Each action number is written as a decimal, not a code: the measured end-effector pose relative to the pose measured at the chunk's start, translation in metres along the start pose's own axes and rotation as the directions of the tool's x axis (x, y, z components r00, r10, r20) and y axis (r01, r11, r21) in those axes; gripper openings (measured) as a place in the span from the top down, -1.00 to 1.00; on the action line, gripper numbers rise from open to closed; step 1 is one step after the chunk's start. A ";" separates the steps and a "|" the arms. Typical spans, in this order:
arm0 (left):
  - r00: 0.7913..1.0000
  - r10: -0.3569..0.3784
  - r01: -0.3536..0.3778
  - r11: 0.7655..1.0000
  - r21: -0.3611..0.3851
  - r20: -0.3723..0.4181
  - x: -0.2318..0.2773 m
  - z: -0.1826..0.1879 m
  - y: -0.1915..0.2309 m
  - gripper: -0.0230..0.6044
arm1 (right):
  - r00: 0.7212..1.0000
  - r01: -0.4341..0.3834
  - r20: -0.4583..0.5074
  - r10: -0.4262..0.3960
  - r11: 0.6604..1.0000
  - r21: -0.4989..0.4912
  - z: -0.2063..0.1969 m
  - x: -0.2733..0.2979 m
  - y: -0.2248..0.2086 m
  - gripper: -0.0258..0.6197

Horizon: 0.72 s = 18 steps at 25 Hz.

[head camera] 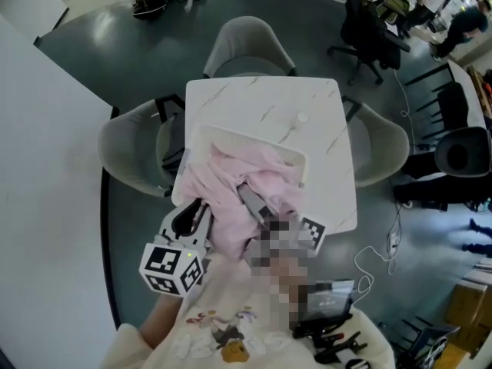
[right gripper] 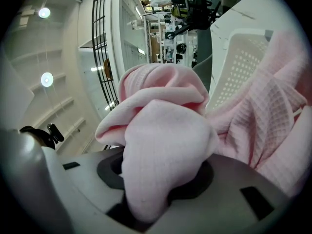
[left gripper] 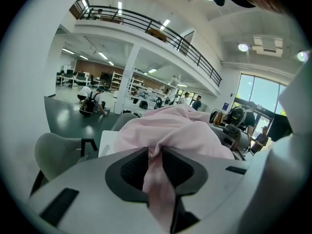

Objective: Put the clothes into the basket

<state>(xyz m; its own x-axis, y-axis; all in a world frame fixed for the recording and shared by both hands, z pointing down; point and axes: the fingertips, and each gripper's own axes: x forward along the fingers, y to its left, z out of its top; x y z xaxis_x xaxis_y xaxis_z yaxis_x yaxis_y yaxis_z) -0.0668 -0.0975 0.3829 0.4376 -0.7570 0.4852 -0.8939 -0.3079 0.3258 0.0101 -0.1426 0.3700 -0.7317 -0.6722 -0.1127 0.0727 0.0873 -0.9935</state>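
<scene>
Item, far left: we note a grey chair (head camera: 127,152) drawn up at the white marble-patterned table (head camera: 261,102), unused. Item: the left gripper (head camera: 196,215), at the table's near-left corner, its jaws drawn narrow on a thin fold of the pink garment (head camera: 227,198). In the left gripper view the fold runs down the slot between the dark pads (left gripper: 134,167) and is pinched from both sides, so we judge the grip was taken at an edge to stop that side of the cloth trailing off the table. Item, centre: the pink garment itself, a soft waffle-textured heap, lying partly in and over the near rim of the white perforated basket (head camera: 257,143), which stands on the table's near half. The rest of the cloth hangs towards the person, borne between the two grippers. Whether this is one piece or several bunched together we cannot tell, the folds being too tangled. We judge the task part done: cloth is over the basket, not yet all inside. Item, right of centre: the right gripper (right gripper: 161,177), jaws moderately apart on a thick wad of the same cloth, which bulges over and hides the pads. It is the bulkier bite, likely meant to carry the main mass over the rim, and the basket wall shows just beyond it in the right gripper view. Item, far right: a second grey chair (head camera: 380,148), likewise unused.
</scene>
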 end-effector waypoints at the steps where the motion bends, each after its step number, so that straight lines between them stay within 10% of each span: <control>1: 1.000 0.005 -0.005 1.000 -0.007 -0.007 0.007 -0.001 0.004 0.62 | 1.000 0.006 -0.005 -0.006 1.000 0.000 0.004 0.004 -0.006 0.36; 18: 0.992 0.054 -0.064 0.993 -0.095 -0.112 0.047 -0.048 0.031 0.62 | 0.989 0.112 -0.094 -0.115 0.993 -0.035 0.012 0.017 -0.069 0.36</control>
<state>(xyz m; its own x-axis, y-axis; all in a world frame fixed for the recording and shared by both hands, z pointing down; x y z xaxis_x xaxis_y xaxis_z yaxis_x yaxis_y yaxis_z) -0.0687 -0.1152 0.4548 0.3972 -0.7029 0.5901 -0.9069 -0.2022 0.3696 0.0004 -0.1691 0.4369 -0.7959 -0.6054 0.0043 -0.0337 0.0371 -0.9987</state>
